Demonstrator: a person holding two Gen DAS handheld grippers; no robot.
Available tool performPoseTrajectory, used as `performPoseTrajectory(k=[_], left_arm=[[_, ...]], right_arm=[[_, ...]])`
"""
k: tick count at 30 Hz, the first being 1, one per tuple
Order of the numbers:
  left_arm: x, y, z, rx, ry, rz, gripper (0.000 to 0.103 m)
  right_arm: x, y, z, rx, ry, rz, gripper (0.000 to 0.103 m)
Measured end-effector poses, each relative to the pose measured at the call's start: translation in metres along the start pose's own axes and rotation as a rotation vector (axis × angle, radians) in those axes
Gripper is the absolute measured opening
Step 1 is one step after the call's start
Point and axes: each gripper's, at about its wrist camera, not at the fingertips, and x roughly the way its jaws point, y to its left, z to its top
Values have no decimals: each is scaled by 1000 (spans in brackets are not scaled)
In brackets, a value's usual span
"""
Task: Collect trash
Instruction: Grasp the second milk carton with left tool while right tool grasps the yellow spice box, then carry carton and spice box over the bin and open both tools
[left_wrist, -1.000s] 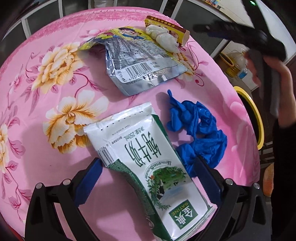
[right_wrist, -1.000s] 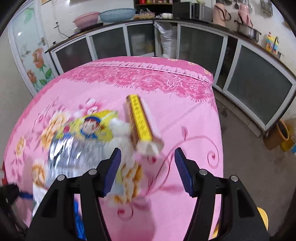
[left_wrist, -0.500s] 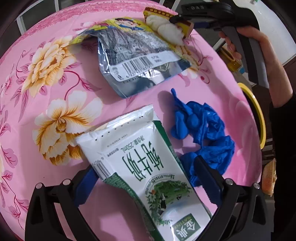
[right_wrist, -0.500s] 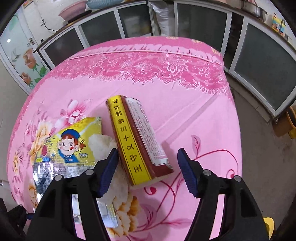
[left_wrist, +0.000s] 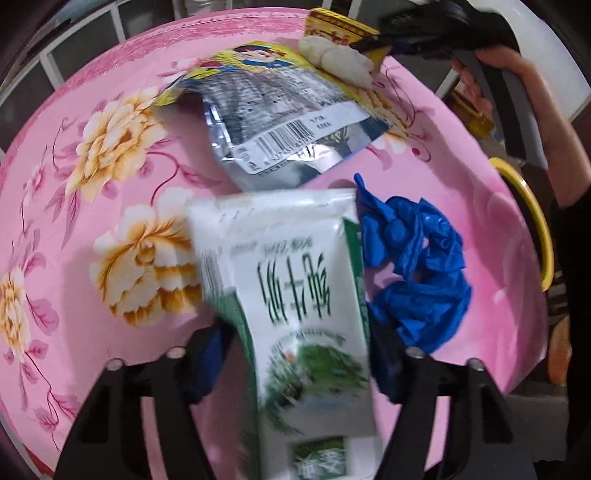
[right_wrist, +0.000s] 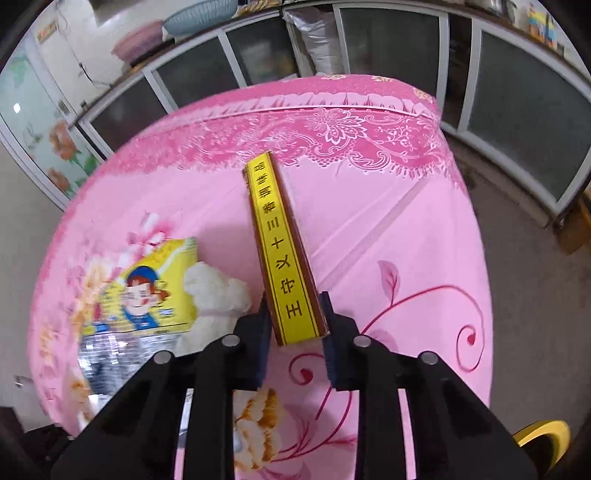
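A green-and-white milk pouch (left_wrist: 295, 295) is clamped between the fingers of the left gripper (left_wrist: 295, 363), blurred, above the pink flowered table (left_wrist: 110, 314) toward its near edge. A crumpled blue glove (left_wrist: 417, 266) is seen just beside the pouch, toward the table's right edge. A long yellow box (right_wrist: 284, 258) is pinched at its near end by the right gripper (right_wrist: 295, 332). A foil snack bag (left_wrist: 280, 110) and a white tissue wad (right_wrist: 214, 295) are left lying near the far edge.
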Motion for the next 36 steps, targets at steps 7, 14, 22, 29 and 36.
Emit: performPoseTrajectory(k=[7,14,22,29,36], left_arm=[[-28,18,-15,-49,-38,-53,61],[-60,42,-31,-95,-106,-57,61],[-85,63,-53,-116,-172,-67,61],[-90,74,-64,-156,-193,-78,61],[-106,57,-60,-122,-245,-47,61]], right_arm=[[-38,1,-17,9,-43,44,23],[-93,9,-47,-8,-103,81,23],[-155,21,-101,-28,-168,117,23],[-187,34,-136,-50,-199,133,23],[-215,20,-171,-23,-236,131,23]])
